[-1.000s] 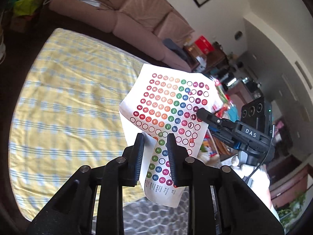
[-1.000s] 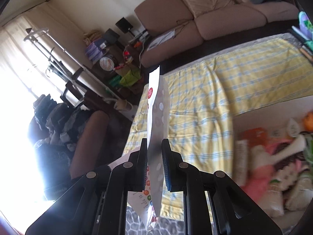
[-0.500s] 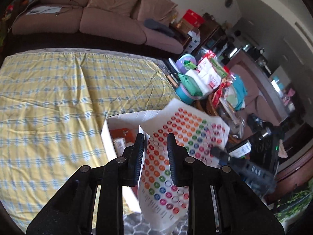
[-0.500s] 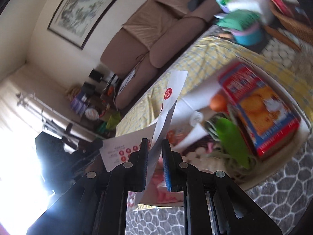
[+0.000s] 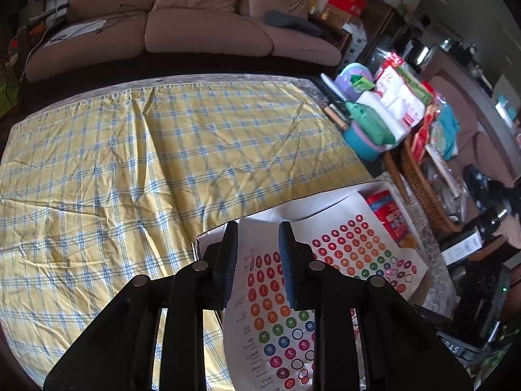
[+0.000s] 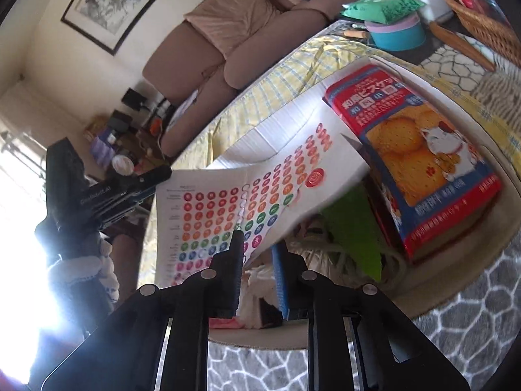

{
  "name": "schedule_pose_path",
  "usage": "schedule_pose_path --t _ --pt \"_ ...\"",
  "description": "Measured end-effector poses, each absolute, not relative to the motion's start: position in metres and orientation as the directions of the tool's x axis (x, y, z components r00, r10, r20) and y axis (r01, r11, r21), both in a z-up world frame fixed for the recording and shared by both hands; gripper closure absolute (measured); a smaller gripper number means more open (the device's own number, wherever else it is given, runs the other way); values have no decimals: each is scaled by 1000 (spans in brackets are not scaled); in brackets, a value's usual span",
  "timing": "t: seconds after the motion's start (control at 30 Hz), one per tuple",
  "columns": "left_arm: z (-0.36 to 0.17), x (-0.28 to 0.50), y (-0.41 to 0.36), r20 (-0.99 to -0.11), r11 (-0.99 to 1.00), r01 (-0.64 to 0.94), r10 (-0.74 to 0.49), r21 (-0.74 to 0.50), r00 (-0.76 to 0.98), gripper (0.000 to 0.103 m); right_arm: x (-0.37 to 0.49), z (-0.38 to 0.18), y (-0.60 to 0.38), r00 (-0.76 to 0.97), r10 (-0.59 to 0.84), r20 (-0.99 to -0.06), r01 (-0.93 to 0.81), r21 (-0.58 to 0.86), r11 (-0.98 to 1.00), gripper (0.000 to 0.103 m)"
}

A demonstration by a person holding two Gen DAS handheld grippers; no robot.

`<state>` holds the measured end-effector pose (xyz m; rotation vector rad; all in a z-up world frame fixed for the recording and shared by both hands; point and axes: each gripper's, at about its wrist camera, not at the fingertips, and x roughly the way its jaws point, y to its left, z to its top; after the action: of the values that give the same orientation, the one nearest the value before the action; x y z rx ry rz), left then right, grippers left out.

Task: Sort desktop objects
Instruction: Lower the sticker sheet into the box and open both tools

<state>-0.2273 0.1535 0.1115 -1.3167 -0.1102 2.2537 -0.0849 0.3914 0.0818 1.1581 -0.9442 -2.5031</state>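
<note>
A sticker sheet [image 5: 351, 254] printed with coloured dots lies draped over an open white box [image 5: 199, 245]. My left gripper [image 5: 257, 251] is shut on the sheet's near end, which curls up between its fingers. In the right wrist view the sheet [image 6: 228, 208] spans the box [image 6: 276, 133], and the left gripper [image 6: 162, 174] grips its far corner. My right gripper [image 6: 259, 247] stands open, with the sheet's lower edge just past its left fingertip. A red biscuit box [image 6: 423, 150] and a green item [image 6: 351, 228] lie inside the white box, partly hidden by the sheet.
A yellow checked cloth [image 5: 130, 163] covers the surface left of the box. A wicker basket [image 5: 420, 179], a teal tub [image 5: 361, 140] and packets crowd the right side. A sofa [image 5: 195, 32] stands behind. The box rests on a grey patterned mat [image 6: 456, 325].
Both grippers swung from above the cloth over to the white box and lowered the sheet onto it. The right fingers have parted slightly and the sheet has slipped out from between them.
</note>
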Motion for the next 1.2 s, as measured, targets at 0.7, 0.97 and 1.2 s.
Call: schedule_pose_path --t 0.7,0.97,1.2 --pt "123 -186 153 -807 -846 -502 418 -180 -416 44 -82 95 401 -642 -284 -712 -65 420 -905 78" --pt "124 -169 168 -815 -778 -561 504 -284 -286 44 -80 96 413 -674 -320 -665 -62 484 -873 78" --pt "109 -143 150 -761 -727 -529 613 -438 -213 43 -77 112 408 -723 -407 -559 23 569 -822 78"
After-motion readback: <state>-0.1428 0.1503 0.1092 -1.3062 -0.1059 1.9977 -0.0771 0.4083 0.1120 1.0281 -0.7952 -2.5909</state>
